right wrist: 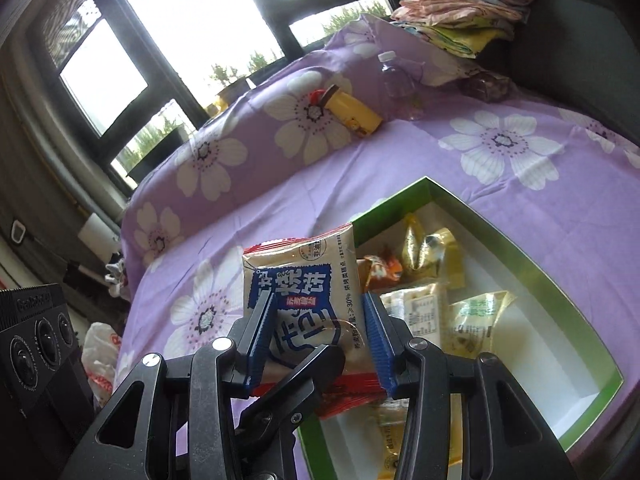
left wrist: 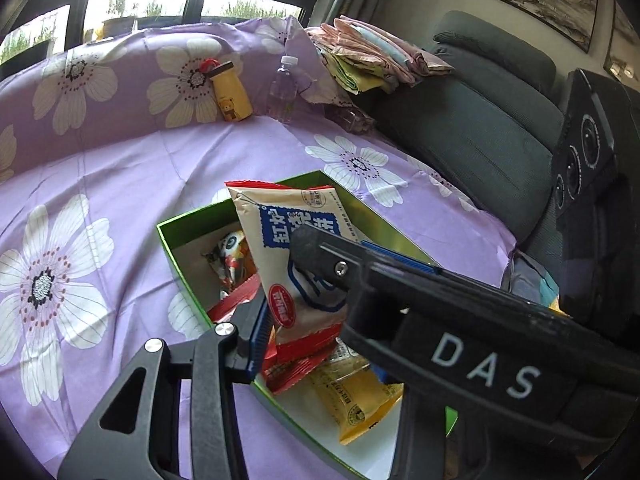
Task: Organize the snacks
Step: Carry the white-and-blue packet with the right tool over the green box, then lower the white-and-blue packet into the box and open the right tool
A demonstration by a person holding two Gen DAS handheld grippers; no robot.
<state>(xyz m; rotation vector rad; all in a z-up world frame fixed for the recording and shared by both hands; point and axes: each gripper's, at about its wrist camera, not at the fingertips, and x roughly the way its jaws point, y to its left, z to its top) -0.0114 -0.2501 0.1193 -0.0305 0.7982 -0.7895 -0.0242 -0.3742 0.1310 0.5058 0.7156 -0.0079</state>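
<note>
A beige snack bag (left wrist: pixel 296 240) (right wrist: pixel 304 280) with a blue label hangs over the open green box (left wrist: pixel 168 248) (right wrist: pixel 532 276) on the purple flowered cloth. My right gripper (right wrist: pixel 318 300) is shut on the bag, with a blue pad pressed on each side edge. In the left wrist view it reaches in from the right as a black body marked DAS (left wrist: pixel 480 352). My left gripper (left wrist: pixel 316 332) is at the bag's lower end; its left pad (left wrist: pixel 260 332) lies beside the red hem, and the other finger is hidden. One left finger (right wrist: pixel 304 372) crosses the bag's front. Several snack packets (right wrist: pixel 432 256) lie in the box.
A yellow bottle (left wrist: pixel 232 96) and a clear water bottle (left wrist: pixel 284 88) lean at the back of the cloth. Folded fabrics (left wrist: pixel 372 56) sit on a grey sofa (left wrist: pixel 480 128) at the right. A black device with lenses (left wrist: pixel 584 160) stands nearby. A plastic bag (right wrist: pixel 100 360) lies on the floor.
</note>
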